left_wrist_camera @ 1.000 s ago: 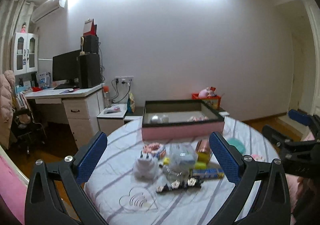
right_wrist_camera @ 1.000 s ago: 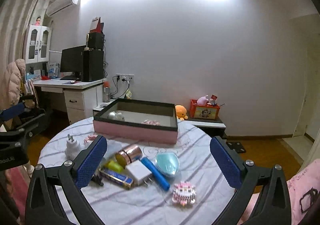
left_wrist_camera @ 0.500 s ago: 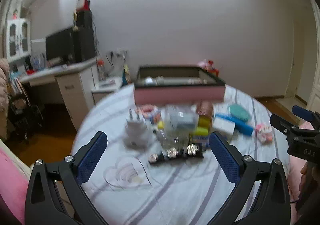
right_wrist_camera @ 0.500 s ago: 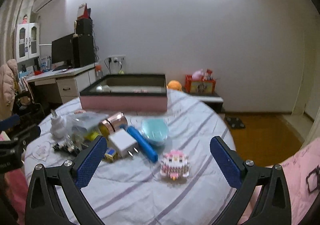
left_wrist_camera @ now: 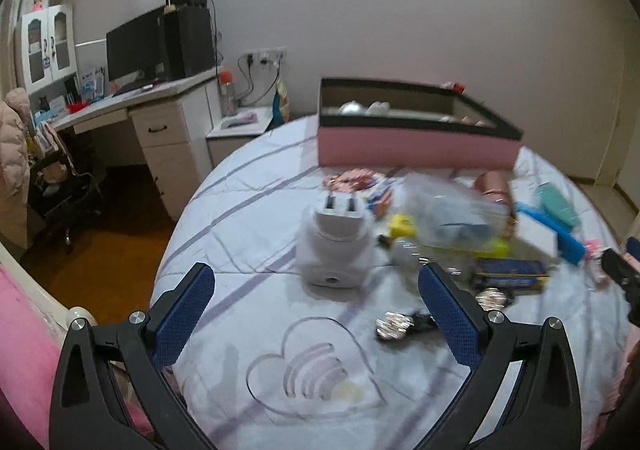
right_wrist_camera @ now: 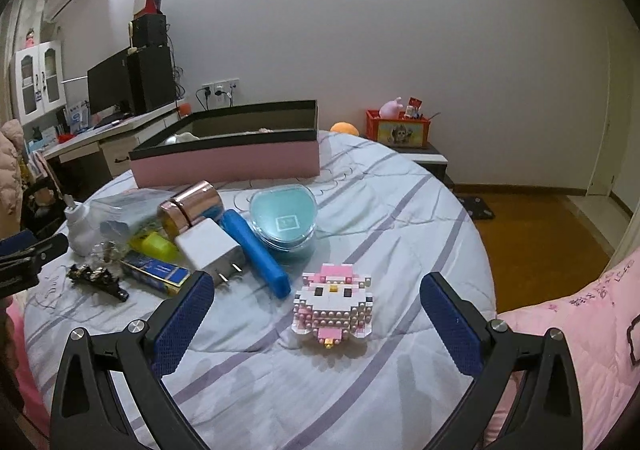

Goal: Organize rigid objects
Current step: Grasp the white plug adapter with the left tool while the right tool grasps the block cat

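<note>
My left gripper [left_wrist_camera: 316, 302] is open, just short of a white plug adapter [left_wrist_camera: 335, 250] that stands prongs-up on the round table [left_wrist_camera: 240, 210]. My right gripper [right_wrist_camera: 316, 306] is open too, and a pink and white block figure [right_wrist_camera: 333, 304] sits between its fingers, untouched. Behind the figure lie a blue bar [right_wrist_camera: 256, 252], a teal heart-shaped box [right_wrist_camera: 284, 218], a white charger [right_wrist_camera: 210, 248], a rose-gold cylinder [right_wrist_camera: 190, 208] and a dark blue box [right_wrist_camera: 154, 270]. At the table's far side stands a pink storage box [right_wrist_camera: 228, 162] with a black rim, with a few items inside.
A black hair clip [left_wrist_camera: 404, 324] with shiny stones lies right of the adapter, beside a clear plastic bag [left_wrist_camera: 448, 214]. A desk with a monitor [left_wrist_camera: 136, 50] stands off to the left. A pink quilt [right_wrist_camera: 580, 330] borders the table on the right.
Both grippers have dropped and moved in towards the table. The left now faces the plug adapter up close; the right has come around the block figure. Both stay open.
</note>
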The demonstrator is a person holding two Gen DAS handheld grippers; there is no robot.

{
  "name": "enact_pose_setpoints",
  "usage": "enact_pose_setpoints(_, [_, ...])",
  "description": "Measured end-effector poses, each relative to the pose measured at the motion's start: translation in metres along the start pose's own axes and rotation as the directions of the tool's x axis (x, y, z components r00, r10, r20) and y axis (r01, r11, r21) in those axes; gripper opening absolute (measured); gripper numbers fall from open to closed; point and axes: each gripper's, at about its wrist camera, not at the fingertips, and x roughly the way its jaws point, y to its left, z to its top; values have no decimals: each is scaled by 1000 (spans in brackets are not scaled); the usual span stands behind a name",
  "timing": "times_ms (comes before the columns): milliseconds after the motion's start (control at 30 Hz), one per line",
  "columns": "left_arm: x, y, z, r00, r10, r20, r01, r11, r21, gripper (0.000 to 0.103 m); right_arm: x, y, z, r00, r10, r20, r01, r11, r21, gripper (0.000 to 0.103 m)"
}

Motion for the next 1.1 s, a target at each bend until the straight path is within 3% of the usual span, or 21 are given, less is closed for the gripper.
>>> enact_pose_setpoints(367, [53,3,21,993,-2,-122,12,997,82,98,29,-7,0,995,7,-96,-5,1000,20,103])
enact_pose_setpoints(467, [63,-1,25,989,-14,-150,29,995,99,89,35,-11,1,991,-4,-131,9,999,36,103])
enact_pose_setpoints(533, [69,-3,24,985,-39,-171,57,993,104,70,38,-14,3,989,10,-149,-2,999,53,103])
enact_pose_setpoints(600, [70,-3,24,983,-58,-175,76,992,98,58,40,-18,2,988,16,-155,-5,998,69,102])
enact_pose_setpoints(833, [61,6,22,985,-85,-153,94,994,56,57,44,-15,2,986,-22,-168,28,999,38,79])
enact_pose_setpoints(900, [56,8,21,986,-85,-147,93,995,46,57,44,-14,1,985,-29,-169,34,999,28,64])
enact_pose_setpoints(967, [50,11,19,985,-95,-144,101,994,37,57,44,-14,2,984,-42,-174,45,999,15,61])
enact_pose_setpoints(1100, [38,13,16,986,-100,-130,104,994,26,56,41,-14,2,984,-21,-176,23,1000,7,47])
